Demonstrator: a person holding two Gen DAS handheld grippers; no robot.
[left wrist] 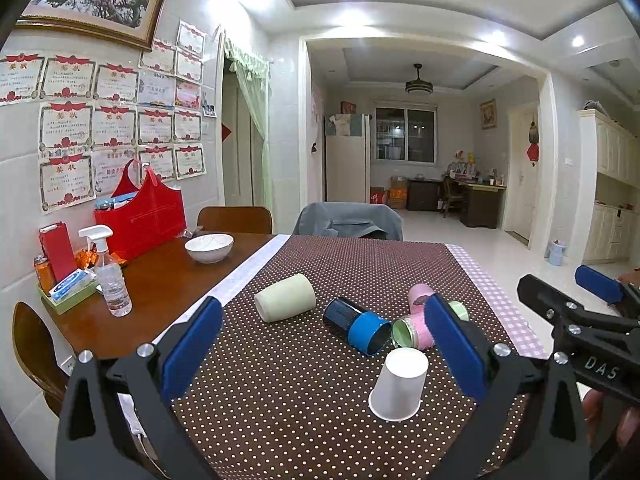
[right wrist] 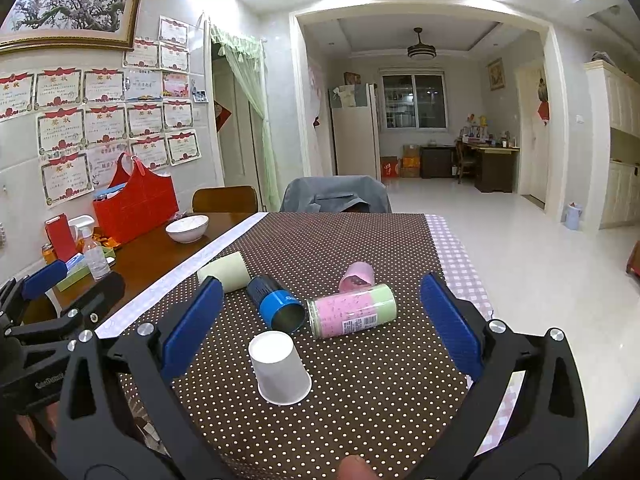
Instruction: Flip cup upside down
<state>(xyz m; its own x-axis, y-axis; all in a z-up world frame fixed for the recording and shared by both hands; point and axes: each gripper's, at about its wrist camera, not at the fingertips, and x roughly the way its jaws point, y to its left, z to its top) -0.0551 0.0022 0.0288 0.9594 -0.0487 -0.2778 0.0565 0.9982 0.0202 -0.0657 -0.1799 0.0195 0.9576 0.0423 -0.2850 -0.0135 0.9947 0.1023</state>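
A white paper cup (left wrist: 399, 385) stands upside down, rim down, on the dotted brown tablecloth (left wrist: 280, 400). It also shows in the right wrist view (right wrist: 279, 367). My left gripper (left wrist: 324, 344) is open and empty, with the cup between its fingers toward the right one. My right gripper (right wrist: 322, 326) is open and empty, the cup in front of it toward its left finger. The right gripper also shows at the right edge of the left wrist view (left wrist: 576, 300).
Behind the cup lie a pale green cup (left wrist: 285, 297), a blue tin (left wrist: 357, 325), a pink-and-green tin (right wrist: 352, 311) and a pink cup (right wrist: 357, 275). A white bowl (left wrist: 209, 247), spray bottle (left wrist: 110, 276) and red bag (left wrist: 140, 216) stand at the left.
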